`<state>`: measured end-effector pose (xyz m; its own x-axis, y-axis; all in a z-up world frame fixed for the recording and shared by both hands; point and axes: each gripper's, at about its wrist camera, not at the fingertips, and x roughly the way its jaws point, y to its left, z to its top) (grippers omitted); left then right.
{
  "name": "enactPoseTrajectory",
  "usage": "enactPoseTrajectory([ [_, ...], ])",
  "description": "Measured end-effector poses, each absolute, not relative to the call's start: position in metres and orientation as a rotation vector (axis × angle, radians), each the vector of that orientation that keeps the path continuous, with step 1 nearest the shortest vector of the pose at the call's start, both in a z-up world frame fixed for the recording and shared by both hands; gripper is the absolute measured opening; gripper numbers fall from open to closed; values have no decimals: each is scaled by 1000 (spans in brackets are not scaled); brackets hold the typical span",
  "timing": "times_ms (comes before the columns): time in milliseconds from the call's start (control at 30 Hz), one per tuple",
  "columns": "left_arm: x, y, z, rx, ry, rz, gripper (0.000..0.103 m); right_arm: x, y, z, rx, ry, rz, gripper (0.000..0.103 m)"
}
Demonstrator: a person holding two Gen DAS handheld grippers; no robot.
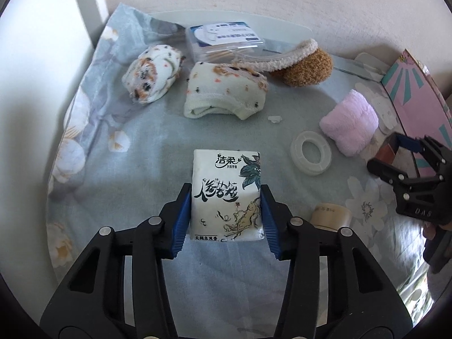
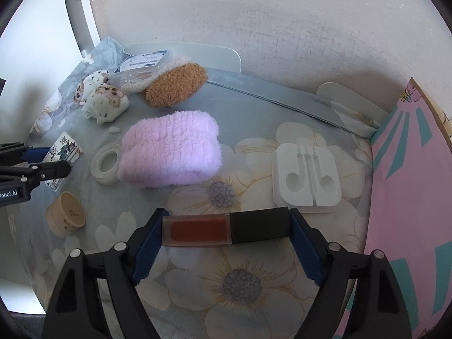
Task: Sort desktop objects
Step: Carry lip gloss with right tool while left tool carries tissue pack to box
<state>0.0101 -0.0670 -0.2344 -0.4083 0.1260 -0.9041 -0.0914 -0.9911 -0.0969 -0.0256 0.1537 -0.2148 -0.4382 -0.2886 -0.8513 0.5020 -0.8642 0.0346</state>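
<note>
**Both tongs loaded, sorting underway**

Left wrist view first: the left tongs [image 1: 226,220] have their blue pads pressed on both long sides of the tissue pack [image 1: 226,195], which sits on the flowered cloth [image 1: 118,130] over the desk. That's a firm pinch, jaws narrowed right down to the pack's width. Behind it, count two spotted socks [image 1: 154,73] [image 1: 226,94], one brown sock [image 1: 306,66] touching a clear box [image 1: 226,38], one pink towel [image 1: 350,121], one tape ring [image 1: 310,152] just beside the towel, and one beige jar [image 1: 330,216] poking out by the right finger. Off to the right, the right tongs [image 1: 395,155] hover near the pink box [image 1: 418,104].

Over to the right wrist view: the right tongs [image 2: 226,231] stand wide, pads touching both ends of the lip gloss [image 2: 226,230], held lengthwise across the jaws, red tube left, black cap right. Whether it's off the cloth, I can't tell. One white earphone tray [image 2: 306,180] lies ahead, the pink box [image 2: 409,183] stands at the right, and the left tongs [image 2: 42,158] are at the tissue pack [image 2: 63,155] on the left edge.

My read: the grasp step is done on both sides. Next comes a lift and carry to wherever each belongs, likely the pink box, and the end-to-end hold on the gloss could slip if tilted.
</note>
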Motion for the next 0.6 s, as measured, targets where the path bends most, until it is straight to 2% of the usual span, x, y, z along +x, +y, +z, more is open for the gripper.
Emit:
enactPoseTrajectory([
  [433, 6, -80, -190, -1631, -86, 2552, 42, 1, 147, -202, 1427, 201, -2267, 81],
  [600, 8, -75, -162, -1595, -65, 2560, 42, 5, 148, -173, 1391, 210, -2298, 81],
])
